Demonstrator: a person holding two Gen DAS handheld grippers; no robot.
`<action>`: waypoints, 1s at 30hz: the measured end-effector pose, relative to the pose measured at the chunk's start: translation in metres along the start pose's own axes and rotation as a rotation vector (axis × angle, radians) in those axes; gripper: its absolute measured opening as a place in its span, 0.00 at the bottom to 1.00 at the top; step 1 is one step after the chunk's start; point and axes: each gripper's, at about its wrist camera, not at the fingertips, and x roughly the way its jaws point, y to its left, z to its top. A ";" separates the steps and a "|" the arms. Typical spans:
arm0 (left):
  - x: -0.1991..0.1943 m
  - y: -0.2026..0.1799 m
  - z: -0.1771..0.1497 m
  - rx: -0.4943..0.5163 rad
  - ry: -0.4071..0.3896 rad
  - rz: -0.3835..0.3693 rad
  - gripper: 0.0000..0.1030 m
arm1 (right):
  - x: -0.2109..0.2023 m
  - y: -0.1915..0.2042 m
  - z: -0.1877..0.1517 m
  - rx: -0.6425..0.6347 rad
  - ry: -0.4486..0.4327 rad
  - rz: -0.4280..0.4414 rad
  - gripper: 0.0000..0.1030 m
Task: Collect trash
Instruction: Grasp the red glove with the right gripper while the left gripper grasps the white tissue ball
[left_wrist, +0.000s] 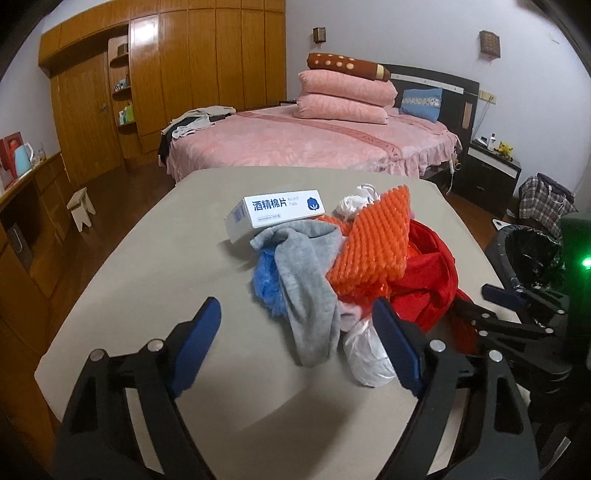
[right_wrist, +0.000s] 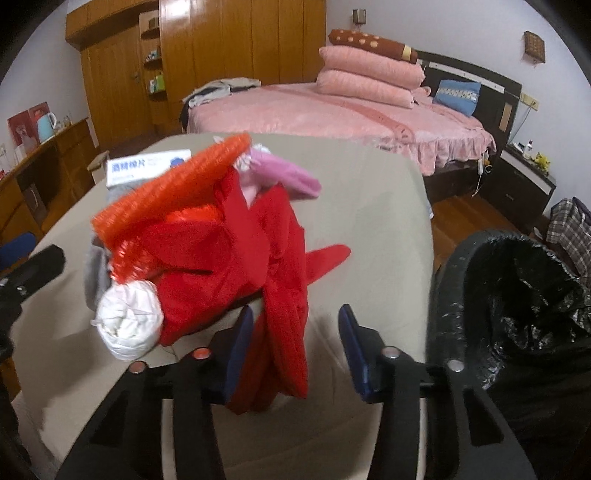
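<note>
Right gripper (right_wrist: 295, 347) jaws spread around red cloth (right_wrist: 221, 258), pads not pressing. Left gripper (left_wrist: 295, 343) spread, grey sock (left_wrist: 310, 288) between its fingers. Bin (right_wrist: 480, 266) right of red cloth.

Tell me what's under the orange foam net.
The orange foam net lies on red cloth, red plastic and a grey sock. Anything deeper is covered.

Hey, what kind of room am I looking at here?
A bedroom, most likely in a home: a bed with stacked pillows, a wooden wardrobe along the wall, and a nightstand beside the bed.
</note>
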 end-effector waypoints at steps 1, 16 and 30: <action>0.000 -0.001 0.000 0.000 0.000 -0.002 0.79 | 0.004 -0.001 -0.001 0.004 0.019 0.019 0.35; 0.000 -0.033 -0.003 0.038 0.008 -0.076 0.64 | -0.044 -0.026 0.002 0.062 -0.070 0.036 0.08; 0.028 -0.065 -0.023 0.112 0.114 -0.121 0.31 | -0.054 -0.039 0.002 0.082 -0.071 0.054 0.08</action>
